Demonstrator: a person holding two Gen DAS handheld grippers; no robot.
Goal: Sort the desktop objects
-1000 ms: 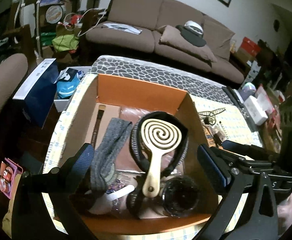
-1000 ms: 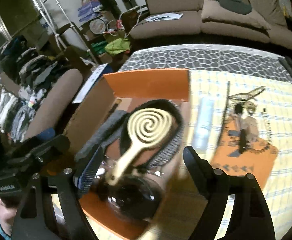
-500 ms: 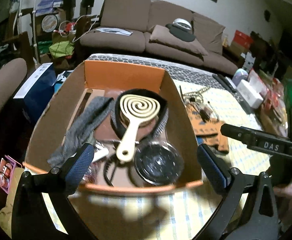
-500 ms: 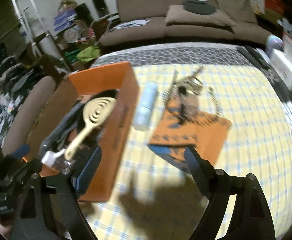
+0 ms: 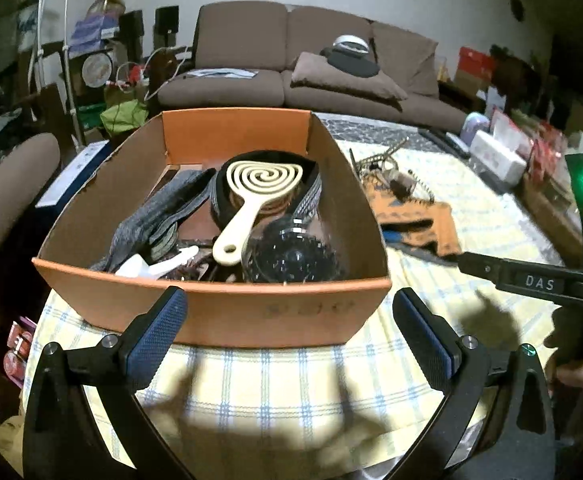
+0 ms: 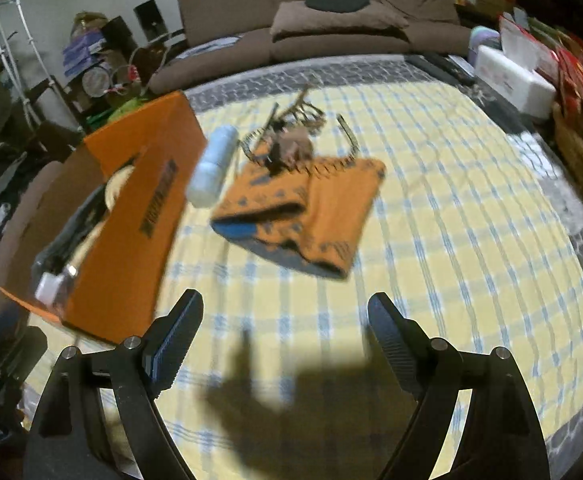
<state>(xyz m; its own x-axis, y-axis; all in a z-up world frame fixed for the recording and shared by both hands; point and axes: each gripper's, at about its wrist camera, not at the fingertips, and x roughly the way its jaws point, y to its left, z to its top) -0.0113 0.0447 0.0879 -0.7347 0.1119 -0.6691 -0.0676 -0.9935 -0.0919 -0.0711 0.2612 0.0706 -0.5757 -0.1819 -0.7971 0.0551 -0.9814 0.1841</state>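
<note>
Both grippers, left (image 5: 289,326) & right (image 6: 285,338), gape empty; box (image 5: 227,312) just ahead of left.

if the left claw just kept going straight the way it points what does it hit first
Most likely the near wall of the orange box. The left claw is open and empty, and that wall sits right ahead between its fingers, above the checked cloth. The gap still left is hard to judge through the fisheye.

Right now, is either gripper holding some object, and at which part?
Nothing is held. The left gripper is open before the orange box, and the right gripper is open above the checked tablecloth.
</note>
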